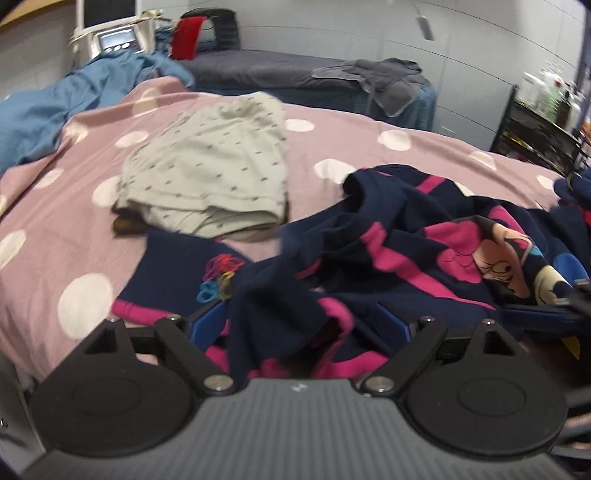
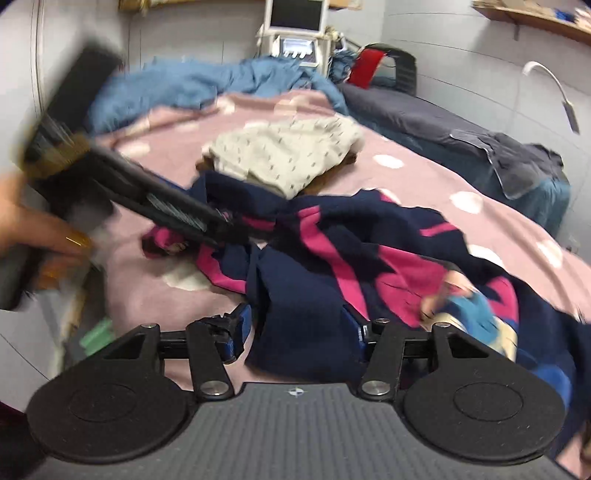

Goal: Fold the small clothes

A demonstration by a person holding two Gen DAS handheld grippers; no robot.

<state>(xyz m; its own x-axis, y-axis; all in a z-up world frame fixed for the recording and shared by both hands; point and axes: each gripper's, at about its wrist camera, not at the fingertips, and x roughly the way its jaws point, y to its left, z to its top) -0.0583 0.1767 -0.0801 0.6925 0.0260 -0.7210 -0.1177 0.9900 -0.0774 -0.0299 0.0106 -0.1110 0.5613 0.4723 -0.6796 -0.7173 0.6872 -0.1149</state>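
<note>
Nearest the lens in the left wrist view, the left gripper (image 1: 299, 325) has its blue fingers spread wide, with a bunched fold of the navy and pink garment (image 1: 399, 236) lying between them; the pictures do not settle whether the fabric is pinched or only draped there. In the right wrist view the right gripper (image 2: 299, 328) also has its jaws held apart, a dark navy fold of the same garment (image 2: 351, 251) sitting between the blue pads, again with no clear sign of a grip. The garment is crumpled on the pink bedspread with white polka dots (image 1: 55, 229), its cartoon print (image 1: 495, 258) turned up on the right side. Beyond it lies a folded pale grey-green patterned piece of clothing (image 1: 210, 166), resting on something brown. From the right wrist view, the left gripper (image 2: 221, 227) reaches in from the left with its tip at the garment's pink edge, and the person's hand (image 2: 33, 229) grips its handle. A blue blanket (image 2: 192, 85) is heaped at the bed's far end, beside a white machine with a screen (image 2: 295, 22).
</note>
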